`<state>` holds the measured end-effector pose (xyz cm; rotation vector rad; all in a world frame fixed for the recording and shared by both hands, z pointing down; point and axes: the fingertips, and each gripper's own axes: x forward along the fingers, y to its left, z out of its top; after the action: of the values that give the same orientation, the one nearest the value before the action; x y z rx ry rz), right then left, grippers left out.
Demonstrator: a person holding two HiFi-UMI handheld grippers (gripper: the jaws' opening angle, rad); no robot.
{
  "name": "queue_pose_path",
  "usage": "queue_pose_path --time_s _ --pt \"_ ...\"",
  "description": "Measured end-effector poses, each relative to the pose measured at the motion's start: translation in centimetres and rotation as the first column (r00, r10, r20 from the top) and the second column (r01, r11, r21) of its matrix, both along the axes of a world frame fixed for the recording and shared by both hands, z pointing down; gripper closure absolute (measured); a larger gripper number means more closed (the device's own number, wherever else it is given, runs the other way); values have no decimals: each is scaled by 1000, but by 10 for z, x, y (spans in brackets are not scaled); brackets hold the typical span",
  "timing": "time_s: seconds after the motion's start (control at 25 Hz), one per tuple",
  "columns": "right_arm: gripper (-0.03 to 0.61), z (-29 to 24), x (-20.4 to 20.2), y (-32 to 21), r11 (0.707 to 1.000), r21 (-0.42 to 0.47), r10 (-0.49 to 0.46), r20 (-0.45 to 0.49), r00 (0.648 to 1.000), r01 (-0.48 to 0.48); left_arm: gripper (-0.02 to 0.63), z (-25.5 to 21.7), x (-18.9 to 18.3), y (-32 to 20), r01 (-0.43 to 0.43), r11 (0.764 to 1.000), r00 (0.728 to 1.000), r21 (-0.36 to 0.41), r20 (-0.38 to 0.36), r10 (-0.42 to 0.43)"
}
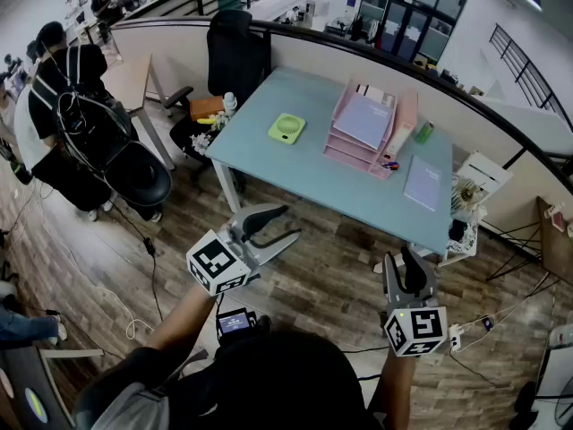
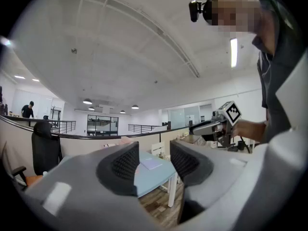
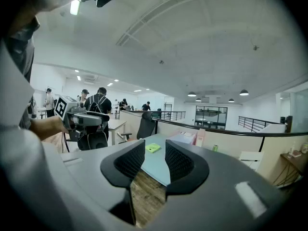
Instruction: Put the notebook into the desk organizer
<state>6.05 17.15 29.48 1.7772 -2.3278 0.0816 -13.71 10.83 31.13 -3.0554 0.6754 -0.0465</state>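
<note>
Presently, left gripper [image 1: 288, 223] and right gripper [image 1: 405, 262] wait short of the table [image 1: 295, 173], jaws apart and empty. Notebook [image 1: 423, 183] lies flat at the table's right end, just right of the desk organizer [image 1: 351, 155], long axis near-to-far. The right gripper is nearer.

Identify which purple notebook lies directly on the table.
The notebook right of the pink organizer, lying flat by itself; the other notebook sits atop the organizer.
</note>
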Motion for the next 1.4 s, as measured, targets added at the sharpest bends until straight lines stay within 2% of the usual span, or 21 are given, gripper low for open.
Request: queue_pose_path --time_s 0.12,0.6,0.8,1.4 --pt "465 0 1 -8 1000 8 -4 3 1000 4 399 -7 0 -8 2 1000 1000 21 3 -2" --pt "465 -3 -4 -13 1000 18 5 15 1000 -5 399 1 -6 -12 0 1000 1000 6 1 0" --pt "453 -9 -16 -14 1000 29 1 40 999 -2 399 0 -11 -12 -15 1000 1000 4 -8 15" --pt "454 -13 -51 -8 998 29 48 3 999 -48 399 6 -43 -13 -67 998 997 4 -48 67"
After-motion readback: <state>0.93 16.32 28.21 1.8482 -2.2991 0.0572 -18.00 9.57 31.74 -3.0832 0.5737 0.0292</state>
